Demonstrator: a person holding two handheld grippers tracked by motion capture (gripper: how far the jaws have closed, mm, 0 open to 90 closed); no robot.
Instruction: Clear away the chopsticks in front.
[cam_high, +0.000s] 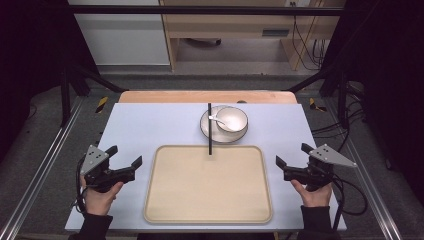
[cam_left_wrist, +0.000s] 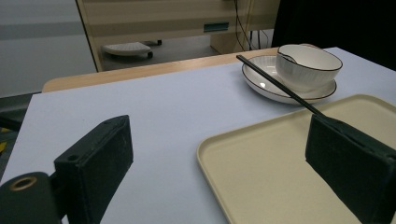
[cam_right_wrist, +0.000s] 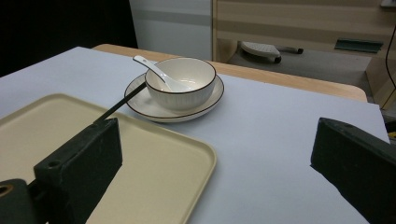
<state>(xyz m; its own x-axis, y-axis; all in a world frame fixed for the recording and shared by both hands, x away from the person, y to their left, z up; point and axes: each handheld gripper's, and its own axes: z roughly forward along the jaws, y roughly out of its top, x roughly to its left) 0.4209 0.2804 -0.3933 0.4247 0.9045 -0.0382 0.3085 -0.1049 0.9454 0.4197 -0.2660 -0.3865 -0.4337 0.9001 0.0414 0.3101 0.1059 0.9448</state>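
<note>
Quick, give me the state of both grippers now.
Left gripper: open, holding nothing.
Right gripper: open, holding nothing.

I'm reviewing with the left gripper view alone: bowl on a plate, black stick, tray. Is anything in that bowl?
Observer: Yes, a white spoon lies in the bowl, handle over the rim.
Operator: Where's the right gripper?
Observer: The right gripper is at the tray's right side, jaws open, holding nothing.
Operator: Does the stick reach past the plate?
Observer: Yes, from above the chopsticks cross the plate and overhang its far rim.
</note>
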